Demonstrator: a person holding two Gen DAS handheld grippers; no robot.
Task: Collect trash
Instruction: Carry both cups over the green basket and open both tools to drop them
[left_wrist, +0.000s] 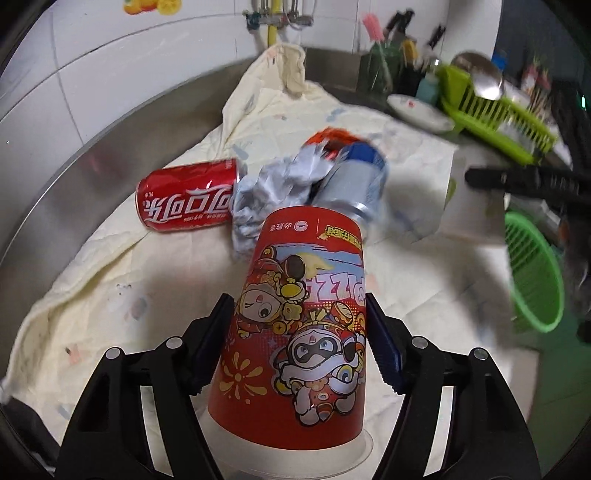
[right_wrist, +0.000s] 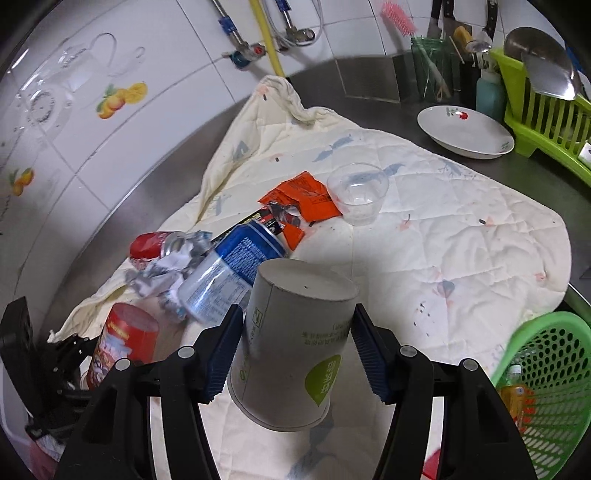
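My left gripper (left_wrist: 297, 301) is shut on a red cartoon-printed paper cup (left_wrist: 295, 332), held upside down with a blue pad pressing on each side. My right gripper (right_wrist: 295, 310) is shut on a grey-white paper cup (right_wrist: 295, 350) with a green leaf mark, upside down, tilted and off the cloth. Beyond the cups lie a red cola can (left_wrist: 188, 194), crumpled paper (left_wrist: 273, 192), a blue and silver can (right_wrist: 229, 266), an orange wrapper (right_wrist: 306, 195) and an upright clear plastic cup (right_wrist: 356, 194). The red cup (right_wrist: 125, 339) also shows at the lower left of the right wrist view.
A cream quilted cloth (right_wrist: 443, 240) covers the steel counter. At the right edge stands a green perforated basket (right_wrist: 546, 376) with a bottle inside. A white plate (right_wrist: 465, 131) and a green dish rack (right_wrist: 546, 110) sit at the back right, and the tiled wall runs behind.
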